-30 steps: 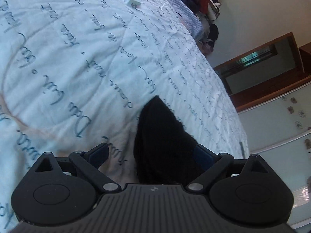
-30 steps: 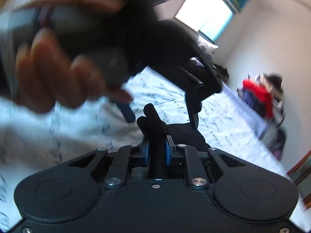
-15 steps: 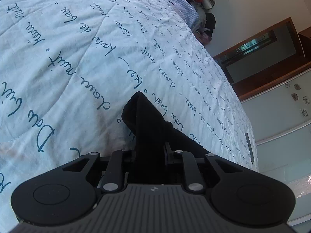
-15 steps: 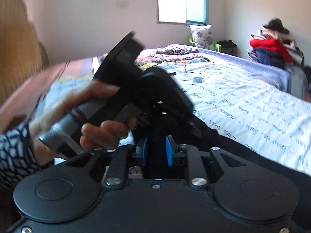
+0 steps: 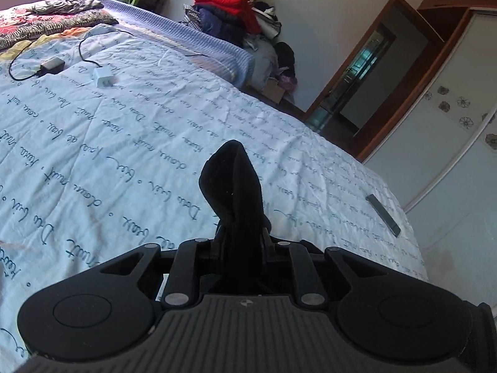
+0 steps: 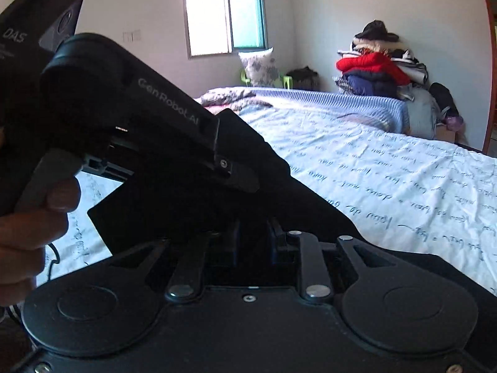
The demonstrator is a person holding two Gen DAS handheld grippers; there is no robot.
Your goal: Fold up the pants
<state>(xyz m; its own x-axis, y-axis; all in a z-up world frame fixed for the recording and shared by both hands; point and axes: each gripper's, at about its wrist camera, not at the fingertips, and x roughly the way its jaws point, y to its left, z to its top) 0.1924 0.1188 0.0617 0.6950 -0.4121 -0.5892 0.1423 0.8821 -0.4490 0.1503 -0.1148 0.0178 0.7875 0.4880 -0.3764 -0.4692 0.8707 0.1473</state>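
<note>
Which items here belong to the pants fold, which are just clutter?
Job: black pants, pinched by left gripper and right gripper; bedspread as work surface.

Clutter: white charger, grey adapter with cable, dark remote, clothes pile, pillow.

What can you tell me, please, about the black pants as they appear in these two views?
The black pants are of soft, matte, slightly fuzzy fabric. In the left wrist view a bunched fold stands up from the jaws of the left gripper, above the script-printed bedspread. In the right wrist view the cloth stretches taut between both tools, and the right gripper is clamped on it.
</note>
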